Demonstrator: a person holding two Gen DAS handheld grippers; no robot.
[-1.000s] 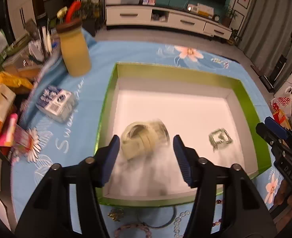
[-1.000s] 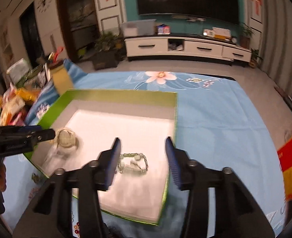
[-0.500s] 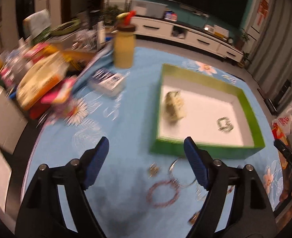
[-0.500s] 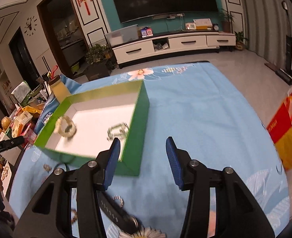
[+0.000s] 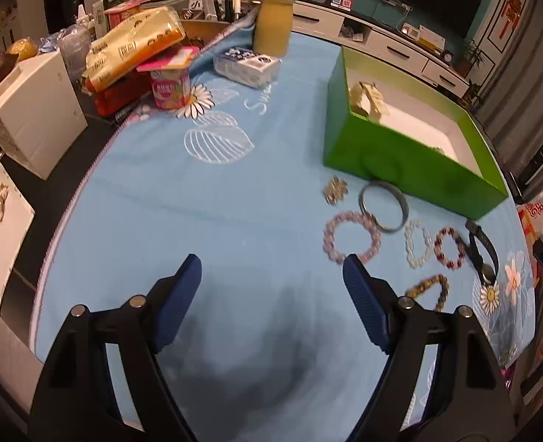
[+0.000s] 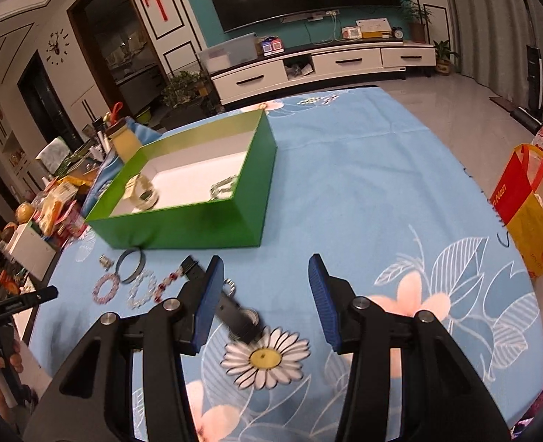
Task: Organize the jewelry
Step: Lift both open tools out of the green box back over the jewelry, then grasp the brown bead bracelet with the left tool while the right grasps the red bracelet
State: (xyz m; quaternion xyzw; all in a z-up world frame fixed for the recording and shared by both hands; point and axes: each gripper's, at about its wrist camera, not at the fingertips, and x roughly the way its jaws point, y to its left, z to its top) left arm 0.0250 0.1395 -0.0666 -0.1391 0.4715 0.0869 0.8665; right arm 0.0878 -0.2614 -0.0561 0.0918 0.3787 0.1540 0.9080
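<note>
Where blue cloth [image 5: 256, 199] lies smooth, round beaded bracelets [image 5: 350, 236] rest.

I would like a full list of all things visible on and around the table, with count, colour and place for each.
box: 1, green outside, white inside, on the cloth
watch: 1, pale, inside the box
chain: 1, greenish, inside the box
bangle: 1, grey, on the cloth before the box
bead bracelets: 4, pink, white, dark red, brown, in a row on the cloth
brooch: 1, gold, left of the bangle
black watch: 1, at the right end of the row
jar: 1, yellow, behind the box
tablecloth: 1, blue with flowers
bag: 1, red and yellow, on the floor
left gripper: open, empty
right gripper: open, empty
</note>
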